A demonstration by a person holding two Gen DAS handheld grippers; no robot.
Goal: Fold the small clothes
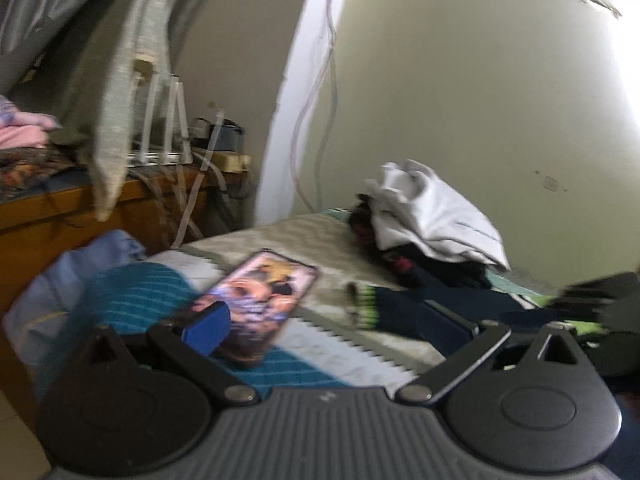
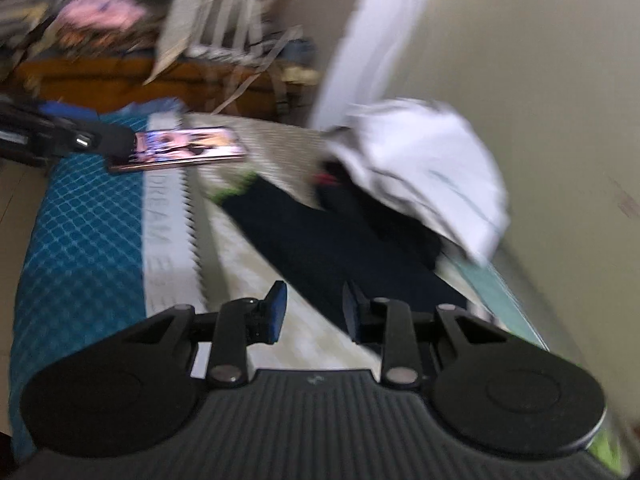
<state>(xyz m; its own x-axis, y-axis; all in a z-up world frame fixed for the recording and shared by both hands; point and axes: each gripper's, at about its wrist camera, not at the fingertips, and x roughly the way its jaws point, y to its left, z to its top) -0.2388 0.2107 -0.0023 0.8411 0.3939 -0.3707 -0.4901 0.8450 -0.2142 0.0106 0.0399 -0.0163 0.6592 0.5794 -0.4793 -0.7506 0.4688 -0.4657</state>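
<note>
Here the dark garment [image 2: 320, 240] lies stretched on the bed [image 2: 248, 264], running from the right gripper [image 2: 314, 312] toward one o'clock, where a white garment [image 2: 432, 168] tops the pile against the wall. The right jaws stand narrow with nothing visibly between them, while the left gripper [image 1: 328, 332] spreads its jaws wide and empty above the phone [image 1: 260, 300], which lies at about eleven o'clock from it. Likely hazards: a jaw may clip the phone, or a narrow grip may catch only one layer, skewing the fold.
</note>
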